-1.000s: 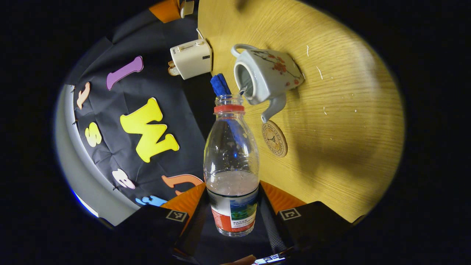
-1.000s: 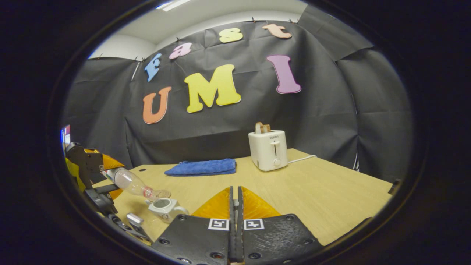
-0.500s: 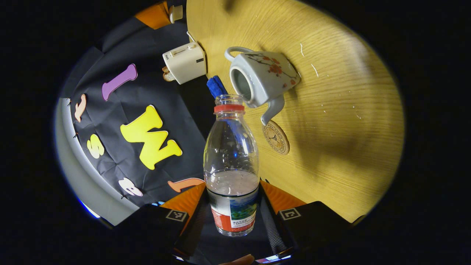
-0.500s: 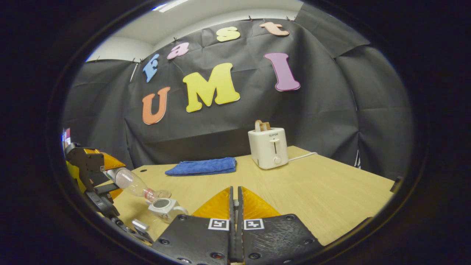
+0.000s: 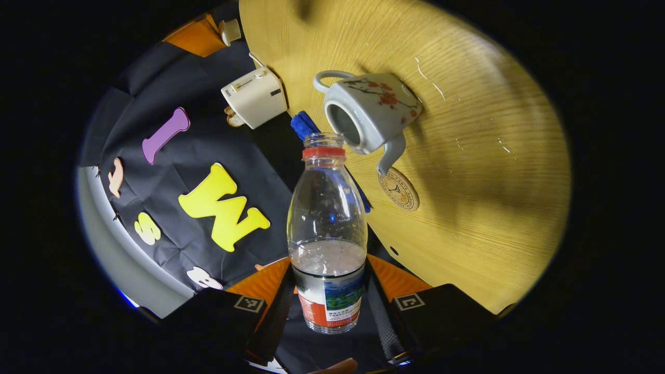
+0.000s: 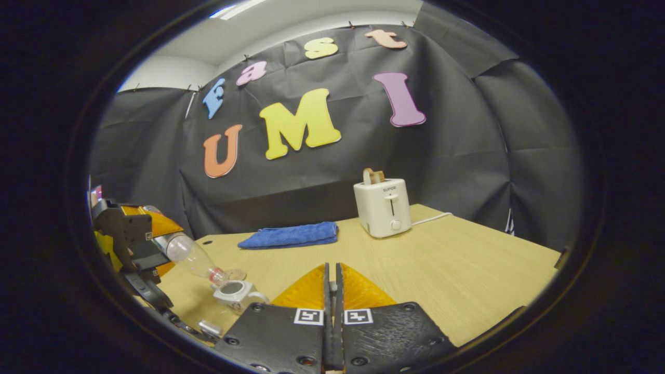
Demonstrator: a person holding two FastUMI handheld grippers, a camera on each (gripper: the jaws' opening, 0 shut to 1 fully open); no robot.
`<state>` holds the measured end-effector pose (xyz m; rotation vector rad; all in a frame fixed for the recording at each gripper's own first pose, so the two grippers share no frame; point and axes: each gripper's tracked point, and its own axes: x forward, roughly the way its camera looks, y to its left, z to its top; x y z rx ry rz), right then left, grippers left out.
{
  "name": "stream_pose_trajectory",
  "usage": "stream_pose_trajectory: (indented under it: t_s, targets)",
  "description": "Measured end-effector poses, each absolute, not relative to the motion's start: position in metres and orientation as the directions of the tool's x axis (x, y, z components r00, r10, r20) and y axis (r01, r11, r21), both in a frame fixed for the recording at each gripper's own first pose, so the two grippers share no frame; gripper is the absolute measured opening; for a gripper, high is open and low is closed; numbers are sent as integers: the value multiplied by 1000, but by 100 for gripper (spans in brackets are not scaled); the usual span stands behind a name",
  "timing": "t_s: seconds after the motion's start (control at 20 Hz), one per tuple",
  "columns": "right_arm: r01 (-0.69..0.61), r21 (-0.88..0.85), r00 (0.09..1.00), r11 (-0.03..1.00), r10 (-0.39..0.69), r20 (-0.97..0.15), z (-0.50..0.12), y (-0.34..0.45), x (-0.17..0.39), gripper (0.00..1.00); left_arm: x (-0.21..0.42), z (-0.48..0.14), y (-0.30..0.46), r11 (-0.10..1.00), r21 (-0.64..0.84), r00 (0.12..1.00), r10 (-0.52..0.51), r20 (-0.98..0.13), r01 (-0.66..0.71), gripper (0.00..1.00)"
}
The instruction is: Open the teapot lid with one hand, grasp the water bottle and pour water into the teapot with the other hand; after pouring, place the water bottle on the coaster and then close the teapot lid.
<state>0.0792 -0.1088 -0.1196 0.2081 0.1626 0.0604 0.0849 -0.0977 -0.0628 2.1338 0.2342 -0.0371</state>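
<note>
Left gripper (image 5: 328,291): tilted over, both fingers clamped on water bottle (image 5: 327,234), neck pointing away from cam. Right gripper (image 6: 332,311): level, fingers pressed together w/ a small knob between the tips; can't tell more.

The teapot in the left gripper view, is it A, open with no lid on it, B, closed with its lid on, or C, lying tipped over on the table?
A: the teapot shows a bare dark mouth with no lid on it, standing upright on the table just past the water bottle's neck.
</note>
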Motion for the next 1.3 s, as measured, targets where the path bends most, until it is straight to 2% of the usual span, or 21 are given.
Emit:
stream_pose_trajectory:
  t_s: [0.5,0.85,0.9,0.95,1.1,1.3]
  targets:
    - [-46,226,984,973,83,-156,-118,-111,79,0,81,-51,-111,-614,772,984,155,-85,164,76]
    - [-37,243,984,969,78,-161,-120,-117,80,0,81,-55,-112,-611,774,985,142,-101,167,76]
    - [-36,244,984,969,78,-162,-120,-118,81,0,80,-55,-115,-609,776,985,135,-102,164,80]
    - [-31,240,984,970,71,-163,-121,-119,81,0,81,-57,-115,-599,784,986,125,-108,162,75]
    - [-2,212,988,977,35,-153,-118,-129,81,0,83,-59,-115,-533,832,988,89,-130,157,75]
    - [21,221,991,975,10,-136,-111,-139,80,0,96,-53,-98,-291,939,983,86,-164,182,75]
